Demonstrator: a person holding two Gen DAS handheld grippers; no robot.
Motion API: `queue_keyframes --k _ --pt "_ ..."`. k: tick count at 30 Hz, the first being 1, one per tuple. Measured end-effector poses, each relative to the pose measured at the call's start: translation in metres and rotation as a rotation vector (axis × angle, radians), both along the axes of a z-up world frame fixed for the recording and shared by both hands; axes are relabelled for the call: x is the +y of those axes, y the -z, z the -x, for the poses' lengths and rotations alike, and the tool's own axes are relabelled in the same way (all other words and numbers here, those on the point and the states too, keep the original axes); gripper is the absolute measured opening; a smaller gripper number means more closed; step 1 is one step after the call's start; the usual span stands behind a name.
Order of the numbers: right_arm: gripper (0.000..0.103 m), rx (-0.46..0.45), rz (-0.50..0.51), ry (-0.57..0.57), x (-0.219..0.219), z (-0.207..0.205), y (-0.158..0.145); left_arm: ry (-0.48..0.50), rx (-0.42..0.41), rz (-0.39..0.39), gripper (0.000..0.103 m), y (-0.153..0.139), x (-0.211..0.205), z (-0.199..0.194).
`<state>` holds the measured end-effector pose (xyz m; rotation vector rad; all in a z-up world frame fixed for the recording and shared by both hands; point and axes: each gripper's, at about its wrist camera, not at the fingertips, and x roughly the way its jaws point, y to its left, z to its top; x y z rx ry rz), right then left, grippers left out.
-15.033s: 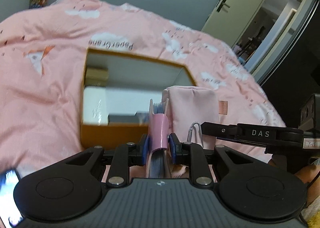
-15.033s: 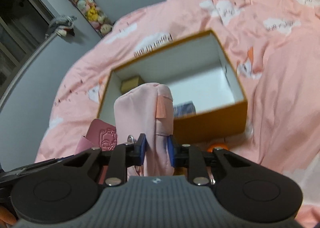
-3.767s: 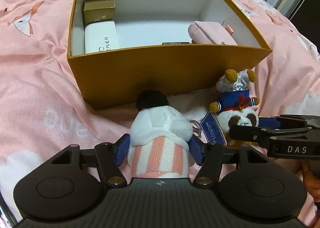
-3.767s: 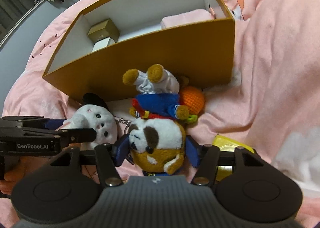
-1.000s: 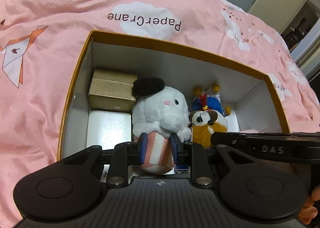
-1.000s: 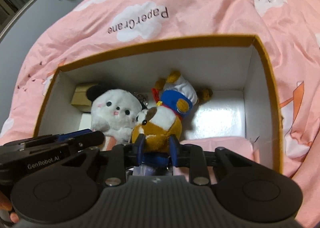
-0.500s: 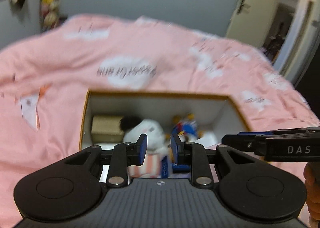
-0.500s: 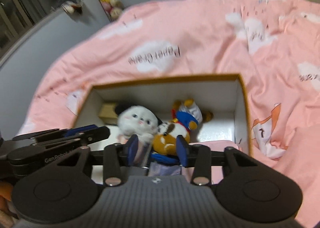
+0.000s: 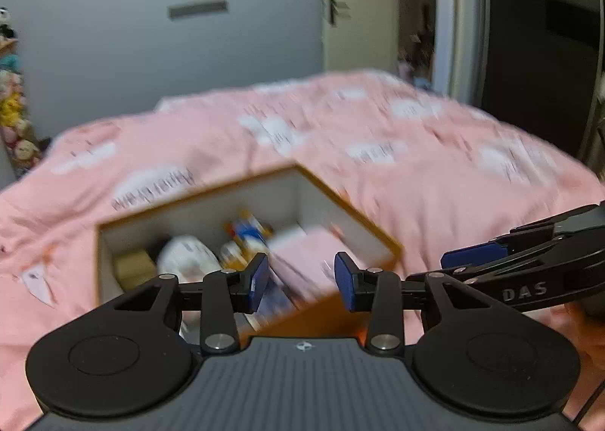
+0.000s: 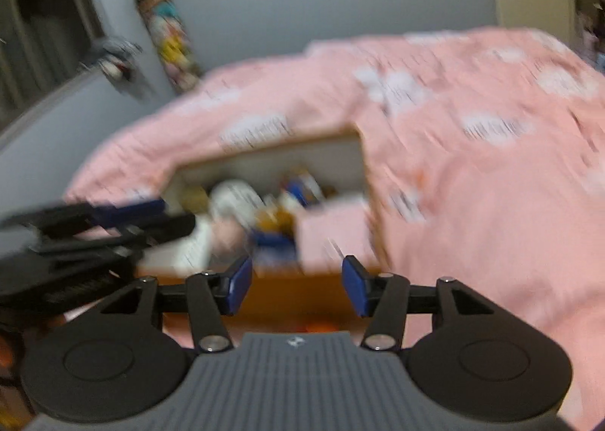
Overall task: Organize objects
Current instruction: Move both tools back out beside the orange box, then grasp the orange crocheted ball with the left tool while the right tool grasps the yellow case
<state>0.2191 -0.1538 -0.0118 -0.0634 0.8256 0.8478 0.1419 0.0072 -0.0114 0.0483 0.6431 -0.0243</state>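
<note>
An orange box [image 9: 378, 238] [image 10: 287, 289] with white inner walls lies open on the pink bed. Inside it, blurred, lie a white plush [image 9: 187, 259] [image 10: 236, 200], a dog plush in blue [image 9: 247, 230] [image 10: 302, 190], a pink pouch [image 9: 306, 257] [image 10: 331, 234] and a gold carton [image 9: 130, 266]. My left gripper [image 9: 301, 281] hangs above and before the box, its jaws opening with nothing between them. My right gripper [image 10: 297, 285] is likewise back from the box, jaws opening and empty. Each gripper shows at the edge of the other's view.
The pink cloud-print duvet [image 9: 435, 173] [image 10: 491, 166] spreads all around the box. An orange ball [image 10: 321, 325] lies on the duvet in front of the box. A grey wall, a hanging row of plush toys [image 10: 166, 30] and a doorway [image 9: 419, 26] stand behind the bed.
Both grippers let go of the two plush toys inside the box, drew back and rose, and their jaws widened. The left view has rolled, so the box now looks tilted.
</note>
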Motion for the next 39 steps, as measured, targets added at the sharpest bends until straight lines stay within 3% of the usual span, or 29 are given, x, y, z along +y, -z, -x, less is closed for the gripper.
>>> queue_keyframes --k 3,7,15,21,26,30,33,36,39 --pt "0.055 0.090 0.083 0.073 -0.013 -0.002 0.030 0.079 0.103 -0.006 0.045 0.019 -0.017 -0.004" --pt "0.055 0.192 0.179 0.153 -0.025 -0.001 0.069 0.109 0.214 0.002 0.045 0.041 -0.031 -0.012" --pt "0.055 0.281 0.239 0.144 -0.020 -0.004 0.100 0.070 0.358 -0.006 0.045 0.074 -0.034 -0.020" --pt "0.058 0.296 0.259 0.130 -0.007 -0.010 0.115 0.057 0.359 0.002 0.045 0.075 -0.030 -0.021" --pt "0.054 0.265 0.243 0.119 -0.008 -0.007 0.111 0.088 0.334 0.041 0.050 0.074 -0.030 -0.025" --pt "0.054 0.191 0.217 0.088 -0.011 -0.002 0.094 0.069 0.319 0.049 0.052 0.077 -0.028 -0.033" --pt "0.054 0.136 0.211 0.065 -0.015 -0.007 0.083 0.042 0.335 0.107 0.054 0.083 -0.022 -0.045" --pt "0.054 0.164 0.229 0.089 -0.018 -0.024 0.090 0.051 0.346 0.137 0.055 0.092 -0.025 -0.052" --pt "0.054 0.241 0.212 0.109 -0.023 -0.034 0.104 0.038 0.328 0.114 0.056 0.099 -0.031 -0.057"
